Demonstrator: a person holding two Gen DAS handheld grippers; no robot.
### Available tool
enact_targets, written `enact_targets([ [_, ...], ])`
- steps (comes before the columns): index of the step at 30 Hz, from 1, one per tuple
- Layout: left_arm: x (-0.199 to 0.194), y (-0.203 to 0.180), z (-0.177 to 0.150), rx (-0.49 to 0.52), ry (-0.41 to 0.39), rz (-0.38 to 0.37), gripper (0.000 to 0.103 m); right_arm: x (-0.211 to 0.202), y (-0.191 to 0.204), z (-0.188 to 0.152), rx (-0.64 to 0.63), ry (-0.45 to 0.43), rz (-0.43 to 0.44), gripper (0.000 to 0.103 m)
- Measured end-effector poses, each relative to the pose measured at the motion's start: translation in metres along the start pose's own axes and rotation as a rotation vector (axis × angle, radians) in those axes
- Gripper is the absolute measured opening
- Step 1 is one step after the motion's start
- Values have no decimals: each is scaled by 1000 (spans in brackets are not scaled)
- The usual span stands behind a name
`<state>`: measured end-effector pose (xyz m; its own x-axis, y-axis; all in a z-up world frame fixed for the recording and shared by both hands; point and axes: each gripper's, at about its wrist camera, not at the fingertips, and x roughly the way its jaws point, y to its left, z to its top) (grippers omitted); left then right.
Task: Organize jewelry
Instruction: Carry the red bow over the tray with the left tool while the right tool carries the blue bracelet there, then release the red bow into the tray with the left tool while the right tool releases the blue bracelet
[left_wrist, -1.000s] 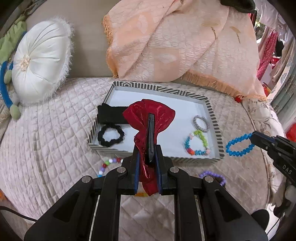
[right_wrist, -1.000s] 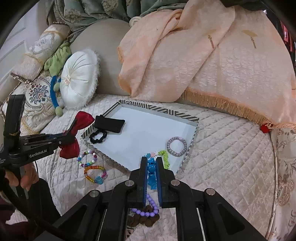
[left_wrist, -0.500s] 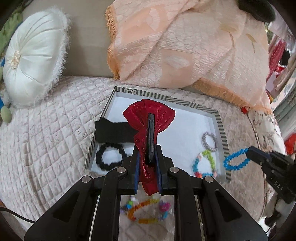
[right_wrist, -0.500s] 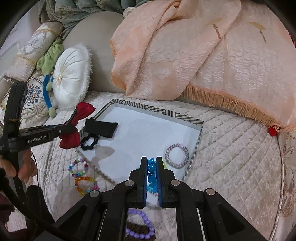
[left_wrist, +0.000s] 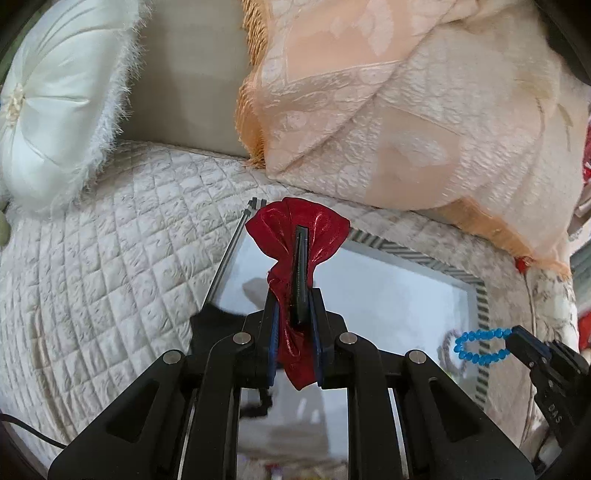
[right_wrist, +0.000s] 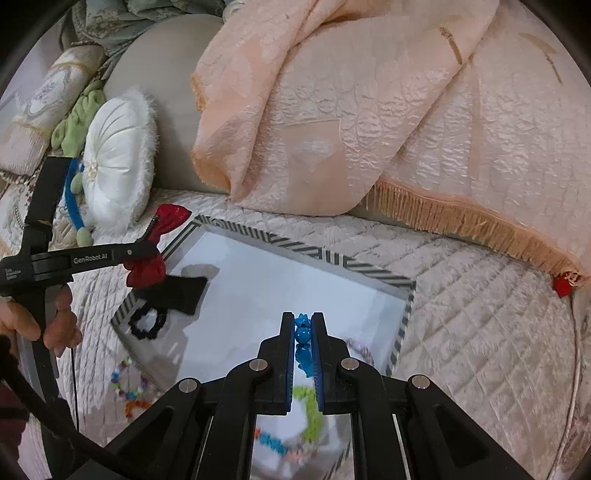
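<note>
While the striped-rim tray (right_wrist: 373, 271) on the quilted bed holds a black scrunchie (right_wrist: 146, 323) and black band (right_wrist: 177, 293), the left gripper (left_wrist: 295, 295) pinches a red bow clip (left_wrist: 295, 229) above it; the right gripper (right_wrist: 303, 332) is clamped on a blue bead bracelet (left_wrist: 476, 345).

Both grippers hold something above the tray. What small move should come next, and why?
Probably lower the left gripper, shut on the red bow clip, towards the bare white floor of the striped tray. The right gripper holds the blue bead bracelet, so both items hang unplaced.
</note>
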<state>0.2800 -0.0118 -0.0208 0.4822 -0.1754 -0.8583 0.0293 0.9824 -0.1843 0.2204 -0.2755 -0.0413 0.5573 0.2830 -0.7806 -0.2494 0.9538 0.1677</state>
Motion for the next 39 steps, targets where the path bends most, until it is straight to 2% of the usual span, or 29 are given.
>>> enact_targets([
  [4, 24, 4, 8, -30, 25, 13, 13, 25, -10, 7, 17, 17, -13, 8],
  [14, 70, 18, 9, -66, 81, 61, 14, 73, -59, 16, 92, 53, -144, 8],
  [21, 80, 17, 11, -69, 77, 66, 14, 86, -59, 18, 69, 29, -219, 8],
  [23, 80, 16, 10, -63, 69, 71, 15, 89, -58, 17, 67, 38, -209, 8],
  [28, 79, 16, 8, -54, 61, 89, 37, 83, -62, 12, 101, 38, -174, 8],
  [32, 73, 15, 5, -31, 58, 106, 43, 71, -61, 6, 112, 30, -131, 12],
  [34, 68, 13, 2, -19, 52, 108, 44, 64, -58, 3, 111, 23, -118, 17],
  [36, 61, 12, -1, -5, 42, 109, 45, 55, -56, 1, 115, 14, -103, 33],
  [39, 49, 10, -8, 17, 22, 115, 45, 37, -52, -7, 120, 4, -80, 34],
])
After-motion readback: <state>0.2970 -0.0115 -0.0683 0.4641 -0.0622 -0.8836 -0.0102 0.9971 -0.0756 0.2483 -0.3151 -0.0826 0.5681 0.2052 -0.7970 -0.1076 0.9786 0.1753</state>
